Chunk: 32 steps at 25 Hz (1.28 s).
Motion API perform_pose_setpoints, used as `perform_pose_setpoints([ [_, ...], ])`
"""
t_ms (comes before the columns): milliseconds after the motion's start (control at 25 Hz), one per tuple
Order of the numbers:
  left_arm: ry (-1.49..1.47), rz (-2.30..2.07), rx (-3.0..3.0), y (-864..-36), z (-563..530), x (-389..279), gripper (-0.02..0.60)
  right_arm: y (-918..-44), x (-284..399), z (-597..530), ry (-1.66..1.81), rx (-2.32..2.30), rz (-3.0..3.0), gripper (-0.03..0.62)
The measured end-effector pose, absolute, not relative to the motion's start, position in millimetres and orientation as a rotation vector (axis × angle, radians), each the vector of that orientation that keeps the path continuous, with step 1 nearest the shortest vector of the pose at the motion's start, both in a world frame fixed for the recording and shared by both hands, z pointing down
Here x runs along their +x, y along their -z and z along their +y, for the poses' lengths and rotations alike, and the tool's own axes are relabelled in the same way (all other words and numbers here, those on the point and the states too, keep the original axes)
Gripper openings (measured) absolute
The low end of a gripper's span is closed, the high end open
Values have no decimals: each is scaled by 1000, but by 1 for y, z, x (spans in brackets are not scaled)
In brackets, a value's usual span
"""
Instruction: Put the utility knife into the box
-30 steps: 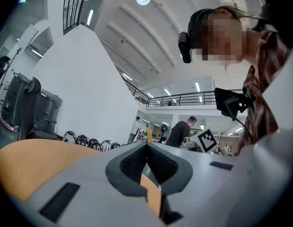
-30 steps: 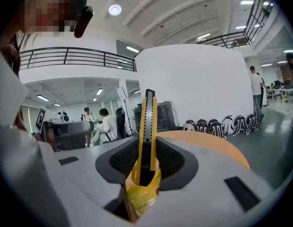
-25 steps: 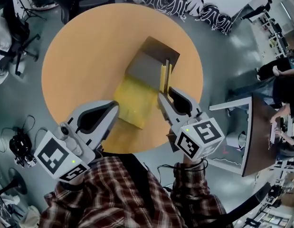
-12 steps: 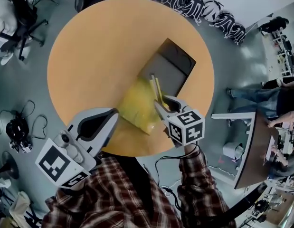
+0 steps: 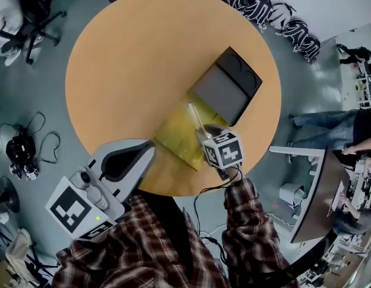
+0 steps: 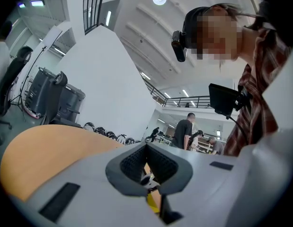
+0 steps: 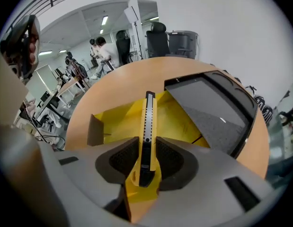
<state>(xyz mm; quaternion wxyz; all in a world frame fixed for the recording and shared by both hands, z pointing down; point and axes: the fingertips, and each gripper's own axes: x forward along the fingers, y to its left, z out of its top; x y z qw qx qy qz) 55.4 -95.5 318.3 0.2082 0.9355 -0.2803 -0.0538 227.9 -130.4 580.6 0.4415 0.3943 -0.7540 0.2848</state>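
On the round orange table lies an opened box: a yellow tray with a dark grey lid folded back behind it. My right gripper is shut on the yellow utility knife and holds it over the tray. In the right gripper view the knife sticks out forward from my right gripper, above the yellow tray and beside the lid. My left gripper hovers at the table's near edge, shut and empty; in its own view my left gripper points over the table.
A grey flap stands at the tray's left end. Office chairs and cables are on the floor to the left. Black-and-white gear lies behind the table. A desk and people are at the right.
My right gripper has carried the knife forward and to the left, from beside the box to above the yellow tray. The left gripper has barely moved.
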Motion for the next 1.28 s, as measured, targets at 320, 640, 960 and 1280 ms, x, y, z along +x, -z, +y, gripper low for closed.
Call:
perform_pose_setpoints([
  [320,161,-788,2578,-326,-99,43,11,-615,225,-143,-703,894,-1742,124],
  [640,164,-805,2569,-329,-100,38,11,-630,224,-144,-660,800,-1682,124],
  [960,171,-798,2591,-319,-91,47,11,-624,228,-142,-605,797,-1701,126],
  [1280,180,-749,2647,-300,-86,54,11,-567,225,-150,-720,1016,-1893,126],
])
